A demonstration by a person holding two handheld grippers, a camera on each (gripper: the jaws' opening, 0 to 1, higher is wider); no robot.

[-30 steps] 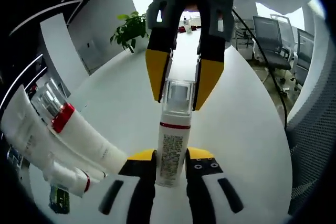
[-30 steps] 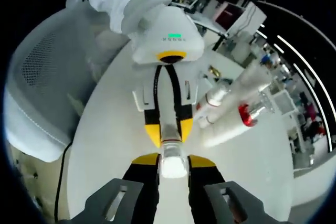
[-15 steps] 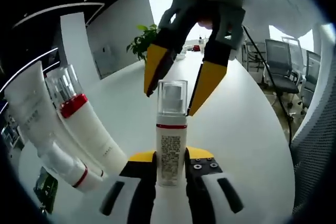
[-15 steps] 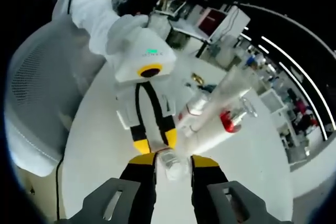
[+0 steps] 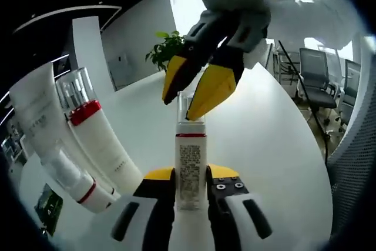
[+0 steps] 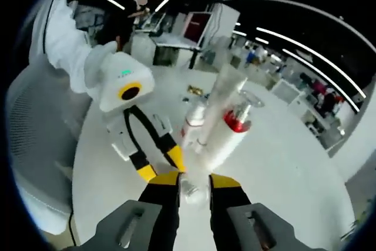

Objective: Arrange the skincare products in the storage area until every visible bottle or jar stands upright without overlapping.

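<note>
A white pump bottle (image 5: 189,154) with a red band and a clear cap stands upright on the white table. My left gripper (image 5: 190,176) is shut on its lower body. My right gripper (image 5: 189,99) comes down from above, rolled to one side, with its yellow fingertips (image 5: 212,86) pressed on the clear cap. In the right gripper view the clear cap (image 6: 191,191) sits between my right gripper's (image 6: 194,181) jaws. Just beyond it, the left gripper (image 6: 160,163) reaches in from the left.
A tall white tube (image 5: 35,116), a red-banded bottle (image 5: 91,127) and a smaller white bottle (image 5: 79,186) stand close on the left. The same group (image 6: 226,116) is behind the held bottle. A plant (image 5: 167,45), office chairs (image 5: 314,69) and a person's sleeve (image 6: 61,39) lie beyond the round table (image 5: 276,145).
The right gripper's fingers spread off the cap half a second ago. They have now rolled sideways and closed in on it again. The bottle stays in the left gripper.
</note>
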